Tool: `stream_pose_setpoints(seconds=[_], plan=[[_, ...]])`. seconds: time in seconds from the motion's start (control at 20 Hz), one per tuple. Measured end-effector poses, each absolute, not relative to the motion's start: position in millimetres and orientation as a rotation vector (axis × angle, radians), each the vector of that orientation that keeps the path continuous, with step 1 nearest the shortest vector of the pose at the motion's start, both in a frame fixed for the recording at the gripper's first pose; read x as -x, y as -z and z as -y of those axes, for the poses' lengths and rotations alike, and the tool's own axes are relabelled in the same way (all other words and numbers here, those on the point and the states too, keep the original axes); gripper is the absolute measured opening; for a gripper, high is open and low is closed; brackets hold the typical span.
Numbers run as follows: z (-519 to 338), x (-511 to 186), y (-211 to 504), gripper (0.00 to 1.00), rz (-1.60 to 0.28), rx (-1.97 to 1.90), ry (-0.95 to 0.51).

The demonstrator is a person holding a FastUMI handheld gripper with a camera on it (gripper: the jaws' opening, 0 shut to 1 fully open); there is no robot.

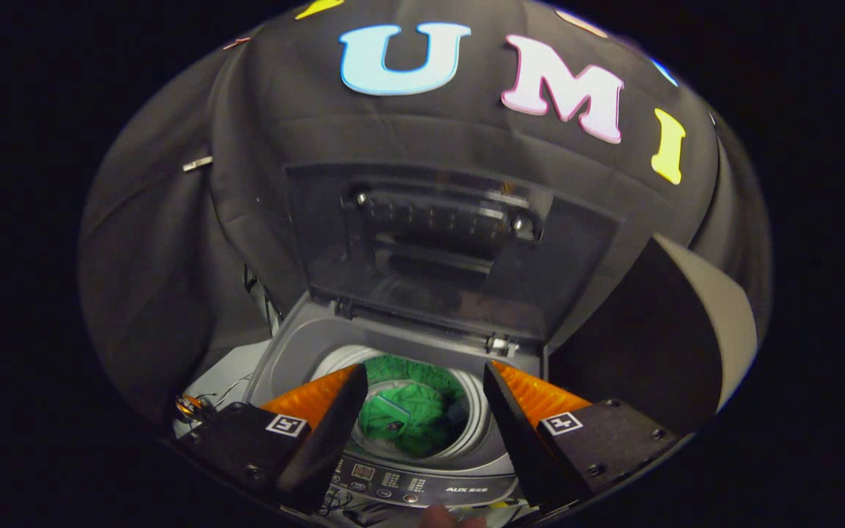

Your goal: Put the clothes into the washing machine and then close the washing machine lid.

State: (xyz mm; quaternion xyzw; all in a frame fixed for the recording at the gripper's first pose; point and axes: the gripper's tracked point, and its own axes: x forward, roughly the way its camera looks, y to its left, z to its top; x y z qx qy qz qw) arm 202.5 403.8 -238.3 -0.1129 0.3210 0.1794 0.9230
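Gripper view is looking down over the washing machine [290, 359], whose clear lid [437, 249] is standing raised against the booth wall. We are seeing the green clothes [408, 414] lying inside the drum [475, 411] — step 1 looks done. Our gripper [422, 425] is hovering above with its 2 fingers apart, holding nothing. Next, we judge, we are reaching up to the lid's top edge — then pulling it down closed.
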Motion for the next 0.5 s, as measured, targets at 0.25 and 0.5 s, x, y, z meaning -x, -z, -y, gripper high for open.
stream_pose_setpoints(seconds=[0.25,0.5], plan=[[-404,-205,155,1.00,-0.499,0.074,-0.365],[-403,-262,87,0.99,-0.321,0.000,-0.314]])
